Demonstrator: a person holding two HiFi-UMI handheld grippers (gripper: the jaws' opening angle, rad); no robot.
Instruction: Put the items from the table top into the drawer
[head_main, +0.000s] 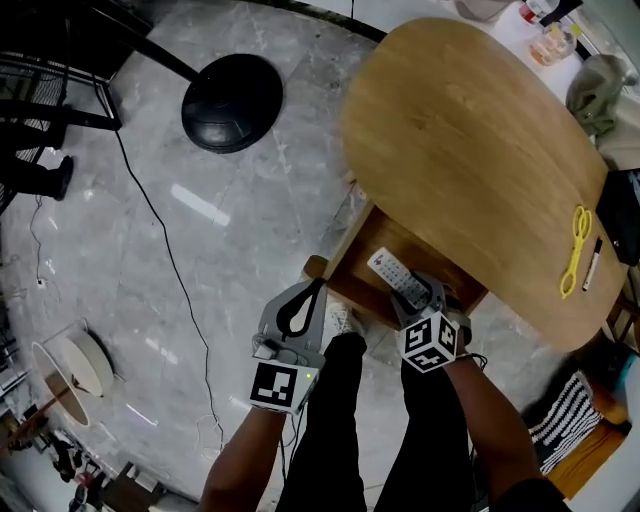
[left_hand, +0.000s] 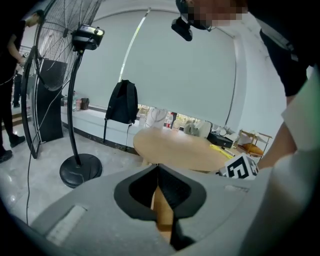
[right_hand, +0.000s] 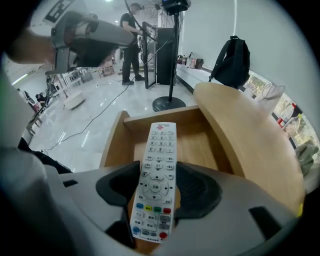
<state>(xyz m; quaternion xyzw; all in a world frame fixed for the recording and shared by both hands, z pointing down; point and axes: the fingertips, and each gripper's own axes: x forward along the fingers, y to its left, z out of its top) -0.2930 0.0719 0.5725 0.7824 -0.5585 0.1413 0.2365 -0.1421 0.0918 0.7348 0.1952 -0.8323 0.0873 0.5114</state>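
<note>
Here the left tool (head_main: 303, 303) is hovering above the person's left knee. Its jaws are pressed together with nothing between them, and its tip is sitting near the front corner of the drawer (head_main: 342, 258).

Just to its right, the right tool (head_main: 418, 298) is pointing steeply down and pinching the remote (head_main: 397, 276). The pads are pressing on the long sides of the remote's lower half. The remote is facing keypad-up, and its top end is reaching out past the jaws over the open drawer. Whether it is touching the drawer's floor I cannot tell.

The drawer is standing pulled out from under the near edge of the desk (head_main: 460, 150). Its wooden floor is showing bare around the remote.

Farther along, toward the desk's right edge, yellow scissors (head_main: 575, 250) are lying flat. A marker (head_main: 592, 265) is lying just beside them, roughly parallel and not touching. Both are sitting well apart from the two tools. The rest of the oval wooden top is showing bare.

Beyond the desk on the left, a fan's round black base (head_main: 232, 102) is standing on the grey marble floor. A thin black cable (head_main: 165, 240) is trailing across the tiles toward the person's feet. Farthest off, in the left gripper view, a black backpack (left_hand: 123, 102) is resting on a low white ledge under the window.
</note>
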